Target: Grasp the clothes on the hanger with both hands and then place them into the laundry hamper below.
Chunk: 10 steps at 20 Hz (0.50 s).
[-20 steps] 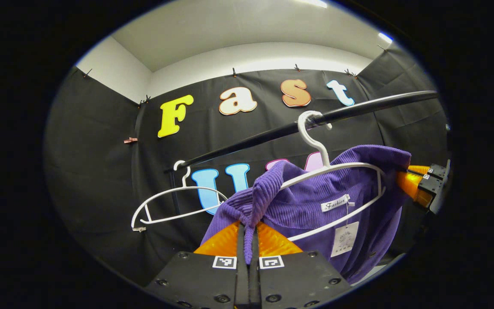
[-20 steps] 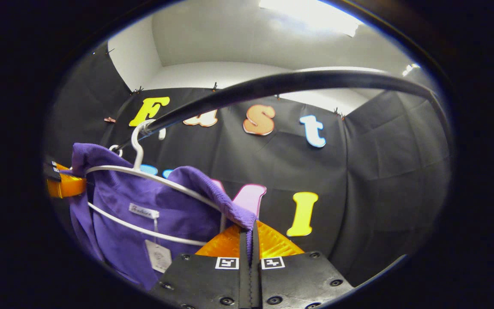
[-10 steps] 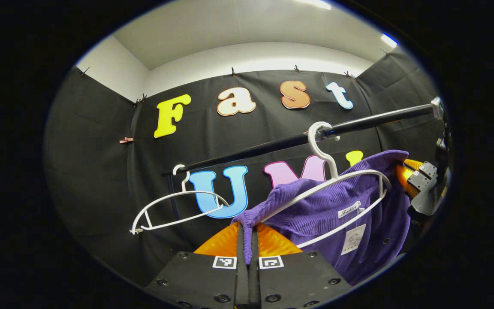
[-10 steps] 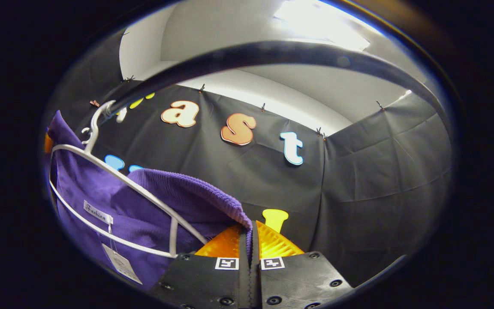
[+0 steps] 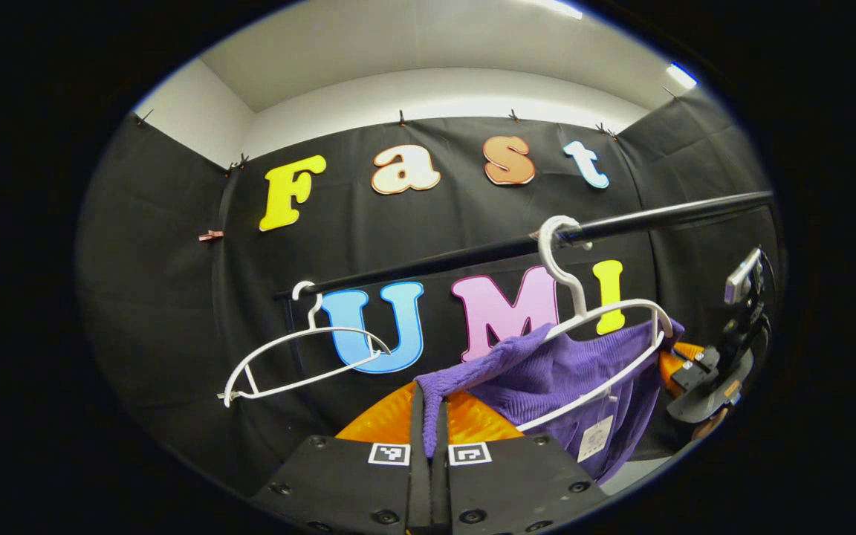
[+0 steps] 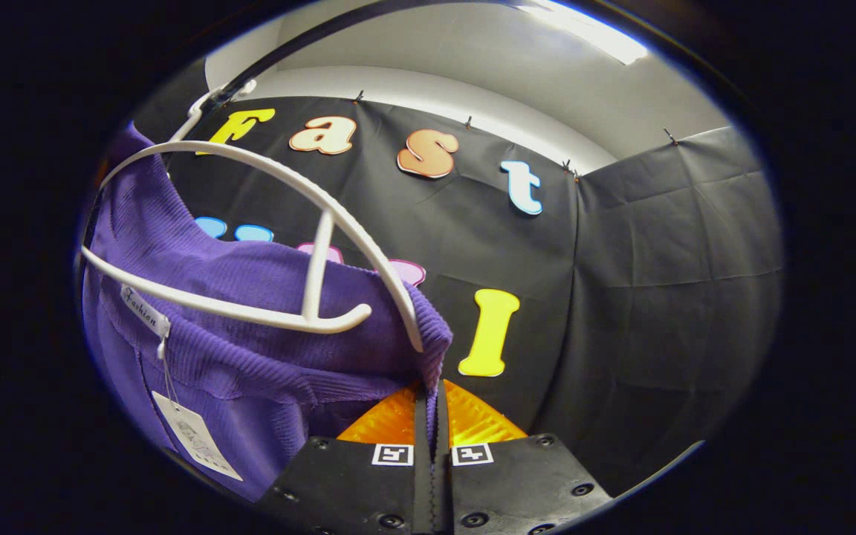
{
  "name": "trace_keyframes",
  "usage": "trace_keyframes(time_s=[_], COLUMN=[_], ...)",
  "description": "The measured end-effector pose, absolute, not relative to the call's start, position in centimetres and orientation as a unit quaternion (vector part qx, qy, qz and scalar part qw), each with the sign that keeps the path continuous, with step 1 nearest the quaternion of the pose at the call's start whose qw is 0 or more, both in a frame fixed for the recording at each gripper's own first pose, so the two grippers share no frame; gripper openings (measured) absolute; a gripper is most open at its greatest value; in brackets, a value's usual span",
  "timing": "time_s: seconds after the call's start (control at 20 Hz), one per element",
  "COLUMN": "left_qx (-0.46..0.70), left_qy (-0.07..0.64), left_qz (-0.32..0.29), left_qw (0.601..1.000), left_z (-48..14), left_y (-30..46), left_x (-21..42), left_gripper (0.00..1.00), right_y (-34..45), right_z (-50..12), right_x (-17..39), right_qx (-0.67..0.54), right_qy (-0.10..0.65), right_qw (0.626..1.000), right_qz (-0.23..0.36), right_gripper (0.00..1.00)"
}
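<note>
A purple ribbed garment (image 5: pixel 547 375) hangs slack below a white hanger (image 5: pixel 606 327) hooked on the black rail (image 5: pixel 472 256). My left gripper (image 5: pixel 428 405) is shut on one shoulder of the fabric. In the left gripper view the right gripper (image 5: pixel 684 364) sits at the garment's far shoulder, low at the right. In the right gripper view my right gripper (image 6: pixel 429 394) is shut on the other shoulder of the purple garment (image 6: pixel 250 327), just under the white hanger (image 6: pixel 309 245), whose arm stands bare above the cloth. A paper tag (image 6: pixel 194 438) dangles from the collar.
A second, bare white hanger (image 5: pixel 302 357) hangs further left on the rail in the left gripper view. Black cloth walls close in behind and on both sides. A strip of pale floor (image 5: pixel 632 472) shows under the garment.
Both grippers have dropped with the garment, and its shoulders have slid down off the hanger's arms. In the right gripper view the hanger now sits above the cloth.
</note>
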<state>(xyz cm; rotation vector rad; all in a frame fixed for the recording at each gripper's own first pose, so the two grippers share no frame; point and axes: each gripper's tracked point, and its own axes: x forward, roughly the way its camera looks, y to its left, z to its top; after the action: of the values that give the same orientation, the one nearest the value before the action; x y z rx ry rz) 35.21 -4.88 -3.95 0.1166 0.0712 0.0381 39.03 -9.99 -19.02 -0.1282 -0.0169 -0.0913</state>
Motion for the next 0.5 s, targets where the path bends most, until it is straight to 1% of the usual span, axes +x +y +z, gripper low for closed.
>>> trace_keyframes(time_s=[0.15,0.25,0.3,0.4,0.5], left_qx=[0.058,0.055,0.05,0.029,0.012], left_qy=[0.043,0.048,0.056,0.1,0.115], left_qz=[0.036,0.041,0.042,0.047,0.055], left_qw=[0.997,0.996,0.996,0.994,0.992], left_z=[-4.4,-4.8,-5.5,-8.3,-10.2], left_y=[-2.8,-1.6,-1.2,-0.3,0.8], left_x=[34.8,34.7,34.8,34.4,33.9], left_gripper=[0.05,0.05,0.05,0.05,0.05], right_y=[-6.8,-5.9,-5.6,-4.6,-4.2], right_z=[-18.9,-18.9,-19.7,-22.2,-23.1], right_x=[37.4,37.1,37.2,36.9,36.1], right_qx=[-0.033,-0.017,-0.009,0.007,0.01], right_qy=[0.0,0.007,0.019,0.056,0.069], right_qw=[0.999,1.0,1.0,0.998,0.997], right_qz=[-0.012,-0.003,0.001,0.018,0.022], right_gripper=[0.04,0.04,0.04,0.04,0.05])
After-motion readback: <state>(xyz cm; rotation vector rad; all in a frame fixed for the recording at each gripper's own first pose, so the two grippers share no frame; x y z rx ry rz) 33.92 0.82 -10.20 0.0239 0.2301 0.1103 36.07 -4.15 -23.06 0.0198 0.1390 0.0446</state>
